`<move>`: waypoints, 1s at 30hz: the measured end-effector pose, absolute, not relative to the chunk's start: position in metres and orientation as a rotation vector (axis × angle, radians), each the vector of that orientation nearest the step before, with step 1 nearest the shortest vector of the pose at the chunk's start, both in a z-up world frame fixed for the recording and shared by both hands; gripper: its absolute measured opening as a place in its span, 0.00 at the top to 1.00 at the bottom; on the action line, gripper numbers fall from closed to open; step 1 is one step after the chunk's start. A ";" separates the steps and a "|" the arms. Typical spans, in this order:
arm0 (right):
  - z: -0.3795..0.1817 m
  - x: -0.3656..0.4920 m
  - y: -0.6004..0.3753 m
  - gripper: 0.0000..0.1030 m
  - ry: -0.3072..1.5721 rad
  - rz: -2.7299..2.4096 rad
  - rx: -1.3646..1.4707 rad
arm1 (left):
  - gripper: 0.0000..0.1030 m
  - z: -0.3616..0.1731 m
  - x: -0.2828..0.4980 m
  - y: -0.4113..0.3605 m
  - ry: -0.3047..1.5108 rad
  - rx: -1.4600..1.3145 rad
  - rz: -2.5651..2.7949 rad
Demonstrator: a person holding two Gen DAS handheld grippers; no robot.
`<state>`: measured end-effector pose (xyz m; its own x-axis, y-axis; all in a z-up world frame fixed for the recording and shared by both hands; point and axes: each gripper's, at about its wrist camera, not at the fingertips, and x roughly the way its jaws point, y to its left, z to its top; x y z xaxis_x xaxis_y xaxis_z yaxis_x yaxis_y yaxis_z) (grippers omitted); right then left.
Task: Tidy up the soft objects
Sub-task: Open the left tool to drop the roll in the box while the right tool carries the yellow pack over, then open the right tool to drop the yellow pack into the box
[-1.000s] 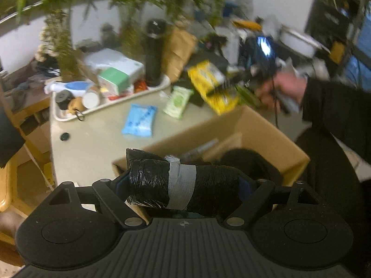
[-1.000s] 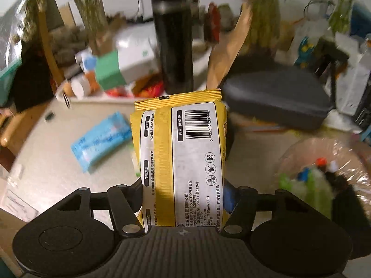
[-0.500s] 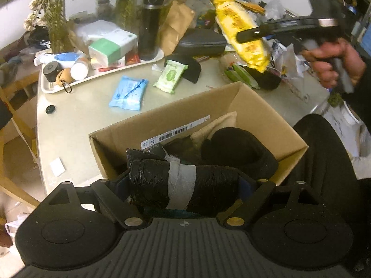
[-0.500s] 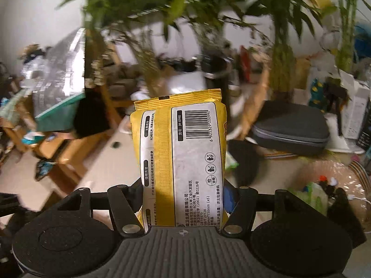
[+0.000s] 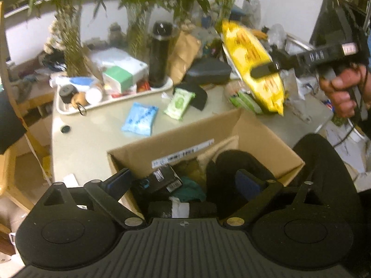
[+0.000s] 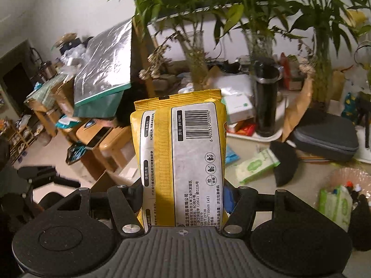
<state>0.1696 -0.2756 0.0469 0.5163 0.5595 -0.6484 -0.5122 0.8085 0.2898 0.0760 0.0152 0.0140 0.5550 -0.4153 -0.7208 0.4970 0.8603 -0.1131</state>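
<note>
We are pinching the yellow wipes pack (image 6: 180, 162) upright between right tongs (image 6: 183, 199); left tongs (image 5: 183, 180) are opening, spread above the black taped roll (image 5: 179, 208) lying in the cardboard box (image 5: 266, 136).

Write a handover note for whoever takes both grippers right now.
Left gripper: jaws opening over the cardboard box; the black taped bundle lies below them, free of the pads.
Right gripper: shut on the yellow wipes pack, held up beside the box.
Done: bundle and dark soft items are in the box.
Left: box the yellow pack, then the blue pack and green pack on the table.
</note>
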 end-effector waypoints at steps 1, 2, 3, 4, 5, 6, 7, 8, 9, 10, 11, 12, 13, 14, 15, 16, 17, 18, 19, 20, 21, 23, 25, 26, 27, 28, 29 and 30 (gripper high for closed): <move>0.045 0.168 -0.274 0.36 0.810 0.652 0.060 | 0.05 0.016 0.074 0.017 0.807 0.110 -0.527; 0.043 0.166 -0.272 0.36 0.823 0.659 0.057 | 0.05 0.017 0.072 0.017 0.795 0.117 -0.514; 0.041 0.163 -0.271 0.36 0.835 0.665 0.055 | 0.05 0.018 0.071 0.018 0.785 0.126 -0.499; 0.038 0.160 -0.269 0.36 0.846 0.671 0.052 | 0.05 0.018 0.069 0.019 0.776 0.131 -0.485; 0.036 0.157 -0.267 0.36 0.857 0.678 0.049 | 0.05 0.018 0.067 0.021 0.770 0.136 -0.472; 0.034 0.154 -0.265 0.36 0.866 0.688 0.045 | 0.05 0.018 0.066 0.022 0.768 0.138 -0.465; 0.032 0.151 -0.263 0.36 0.873 0.698 0.039 | 0.05 0.018 0.065 0.024 0.769 0.138 -0.458; 0.030 0.148 -0.261 0.36 0.881 0.706 0.032 | 0.05 0.018 0.064 0.025 0.769 0.135 -0.452; 0.029 0.145 -0.260 0.36 0.887 0.713 0.028 | 0.05 0.019 0.062 0.027 0.766 0.133 -0.447; 0.028 0.143 -0.257 0.36 0.892 0.719 0.023 | 0.05 0.019 0.061 0.028 0.763 0.128 -0.442; 0.028 0.141 -0.255 0.36 0.899 0.728 0.016 | 0.05 0.019 0.060 0.031 0.762 0.124 -0.438; 0.028 0.139 -0.253 0.36 0.905 0.733 0.010 | 0.05 0.019 0.059 0.033 0.761 0.121 -0.436; 0.027 0.138 -0.250 0.36 0.910 0.737 0.000 | 0.05 0.019 0.057 0.034 0.762 0.116 -0.434; 0.027 0.139 -0.248 0.36 0.915 0.744 -0.018 | 0.05 0.018 0.056 0.035 0.763 0.112 -0.434; 0.027 0.137 -0.245 0.36 0.917 0.748 -0.036 | 0.05 0.018 0.055 0.036 0.765 0.111 -0.434; 0.027 0.137 -0.242 0.36 0.918 0.754 -0.060 | 0.05 0.018 0.055 0.037 0.766 0.110 -0.433; 0.028 0.136 -0.240 0.36 0.916 0.763 -0.082 | 0.05 0.018 0.054 0.037 0.766 0.111 -0.433; 0.028 0.136 -0.237 0.36 0.915 0.772 -0.104 | 0.05 0.019 0.054 0.037 0.766 0.110 -0.434; 0.028 0.135 -0.234 0.35 0.916 0.782 -0.123 | 0.05 0.019 0.053 0.038 0.764 0.103 -0.436; 0.028 0.135 -0.230 0.34 0.920 0.801 -0.152 | 0.05 0.020 0.053 0.039 0.760 0.093 -0.441; 0.026 0.134 -0.225 0.31 0.922 0.821 -0.178 | 0.05 0.021 0.053 0.039 0.754 0.081 -0.445; 0.028 0.132 -0.221 0.15 0.888 0.845 -0.198 | 0.05 0.023 0.053 0.040 0.742 0.068 -0.447; 0.029 0.131 -0.220 0.06 0.872 0.872 -0.180 | 0.05 0.023 0.053 0.040 0.734 0.066 -0.441; 0.030 0.131 -0.219 0.05 0.865 0.879 -0.174 | 0.05 0.023 0.053 0.039 0.730 0.068 -0.438; 0.029 0.130 -0.219 0.05 0.862 0.877 -0.171 | 0.05 0.023 0.052 0.040 0.726 0.070 -0.435; 0.028 0.130 -0.219 0.04 0.861 0.871 -0.169 | 0.05 0.023 0.052 0.040 0.725 0.072 -0.431; 0.027 0.130 -0.220 0.03 0.858 0.861 -0.168 | 0.05 0.023 0.052 0.040 0.723 0.075 -0.427; 0.025 0.129 -0.221 0.02 0.856 0.850 -0.167 | 0.05 0.022 0.052 0.040 0.722 0.077 -0.425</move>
<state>0.1291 -0.2209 0.0252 0.3580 0.5918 -0.7222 -0.7180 0.6690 0.1923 0.0521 0.0399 0.0222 0.6695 -0.3501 -0.6552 0.4026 0.9122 -0.0761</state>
